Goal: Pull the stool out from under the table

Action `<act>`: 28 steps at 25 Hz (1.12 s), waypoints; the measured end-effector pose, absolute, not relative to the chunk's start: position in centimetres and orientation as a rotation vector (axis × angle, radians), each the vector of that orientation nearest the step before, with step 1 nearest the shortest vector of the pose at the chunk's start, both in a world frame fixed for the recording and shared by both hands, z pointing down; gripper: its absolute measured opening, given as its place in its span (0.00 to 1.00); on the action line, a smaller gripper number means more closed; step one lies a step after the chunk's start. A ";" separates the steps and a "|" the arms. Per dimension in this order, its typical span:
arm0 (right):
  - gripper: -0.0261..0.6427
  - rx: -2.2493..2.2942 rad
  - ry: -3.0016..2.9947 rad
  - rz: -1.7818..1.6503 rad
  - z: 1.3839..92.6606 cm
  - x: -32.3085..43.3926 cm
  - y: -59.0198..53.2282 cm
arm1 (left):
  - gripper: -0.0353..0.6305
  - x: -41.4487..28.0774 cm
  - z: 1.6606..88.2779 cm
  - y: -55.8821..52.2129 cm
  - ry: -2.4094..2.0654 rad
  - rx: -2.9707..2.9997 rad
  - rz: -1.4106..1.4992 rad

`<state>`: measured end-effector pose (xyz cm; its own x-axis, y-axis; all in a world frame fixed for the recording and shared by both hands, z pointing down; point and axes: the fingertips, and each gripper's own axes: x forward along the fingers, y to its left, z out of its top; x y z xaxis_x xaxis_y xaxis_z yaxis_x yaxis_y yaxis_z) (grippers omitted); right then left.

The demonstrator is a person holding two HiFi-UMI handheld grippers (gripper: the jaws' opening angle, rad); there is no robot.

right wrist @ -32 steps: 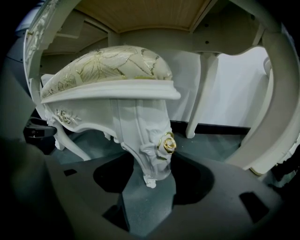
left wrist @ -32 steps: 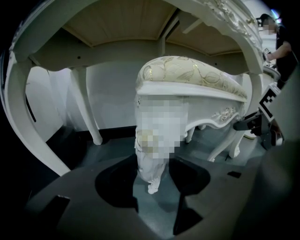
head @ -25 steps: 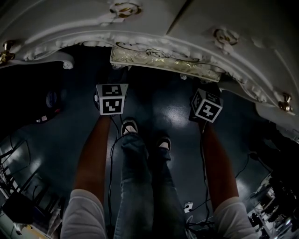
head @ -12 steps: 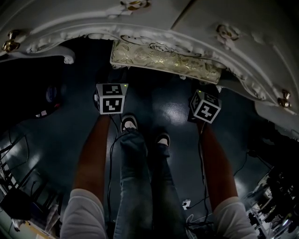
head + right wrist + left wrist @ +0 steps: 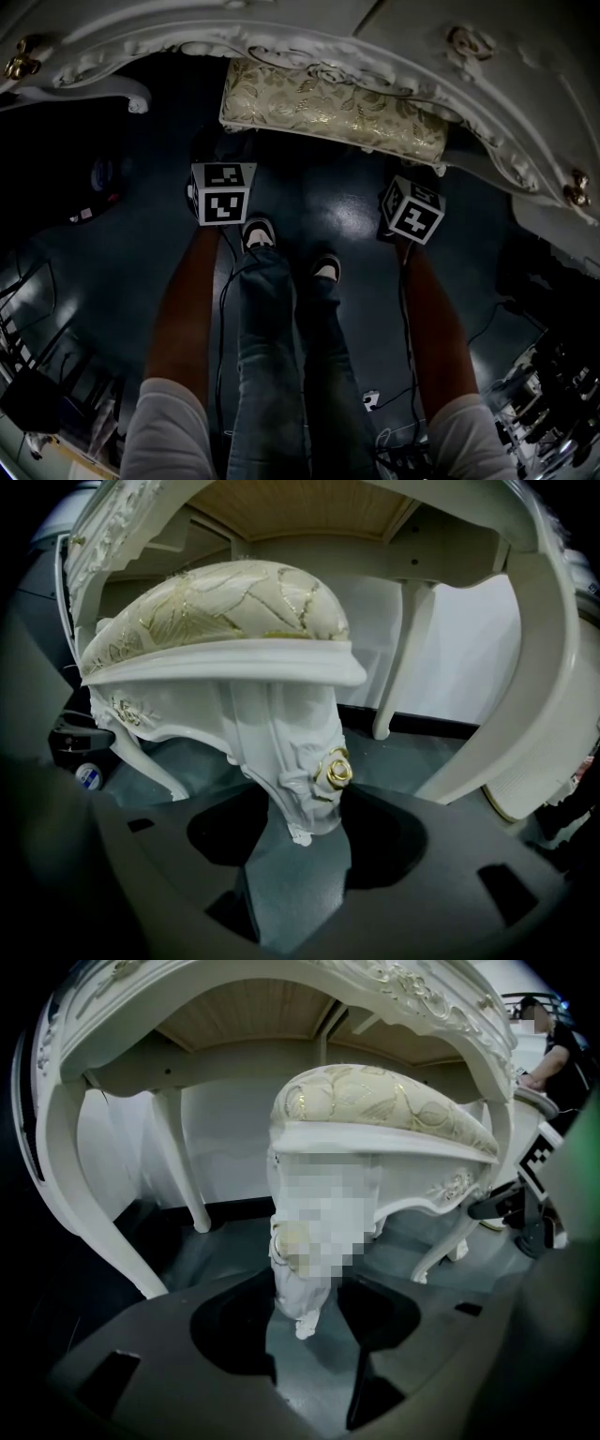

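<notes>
Cream-gold brocade on domed stool [image 5: 333, 108] | legs [image 5: 300, 761] carved white | table [image 5: 141, 42] edge scalloped

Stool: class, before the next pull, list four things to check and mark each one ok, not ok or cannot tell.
1. Left claw closed on left leg: ok.
2. Right claw closed on right leg: ok.
3. Seat fully out from under table: not ok, its far edge is under the rim.
4. Shoes apart from stool: ok.
</notes>
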<state>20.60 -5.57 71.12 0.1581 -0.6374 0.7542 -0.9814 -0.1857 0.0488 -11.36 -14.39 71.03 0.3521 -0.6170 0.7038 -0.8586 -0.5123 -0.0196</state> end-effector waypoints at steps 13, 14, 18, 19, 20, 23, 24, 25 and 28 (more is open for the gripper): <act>0.40 1.853 -1.522 0.857 71.5 19.4 -2.4 | 0.38 -12.7 71.6 -11.3 -1.290 2.229 0.971; 0.40 1.849 -1.520 0.862 71.5 19.4 -2.1 | 0.39 -12.8 71.6 -11.1 -1.287 2.227 0.979; 0.40 1.831 -1.512 0.873 71.6 18.8 -0.2 | 0.38 -13.4 71.8 -8.9 -1.280 2.200 0.994; 0.40 1.825 -1.513 0.876 71.6 18.7 0.3 | 0.39 -13.6 71.8 -8.2 -1.279 2.195 0.997; 0.40 1.817 -1.514 0.879 71.7 18.6 0.7 | 0.38 -13.8 71.9 -7.7 -1.278 2.191 0.999; 0.40 1.801 -1.519 0.886 71.7 18.4 1.0 | 0.39 -14.0 72.0 -7.1 -1.274 2.186 1.001; 0.40 1.797 -1.521 0.889 71.7 18.4 1.0 | 0.39 -14.0 72.0 -7.1 -1.276 2.185 1.002; 0.40 1.794 -1.522 0.891 71.7 18.4 1.0 | 0.38 -14.0 72.0 -7.2 -1.279 2.185 1.001; 0.40 1.788 -1.527 0.890 71.6 18.6 1.0 | 0.38 -13.8 71.9 -7.2 -1.286 2.175 0.996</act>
<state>18.56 0.99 71.56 0.1059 -0.5737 0.8122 -0.9894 -0.1420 0.0287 -13.84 -7.16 71.90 0.3149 -0.5731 0.7566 -0.8758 -0.4827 -0.0011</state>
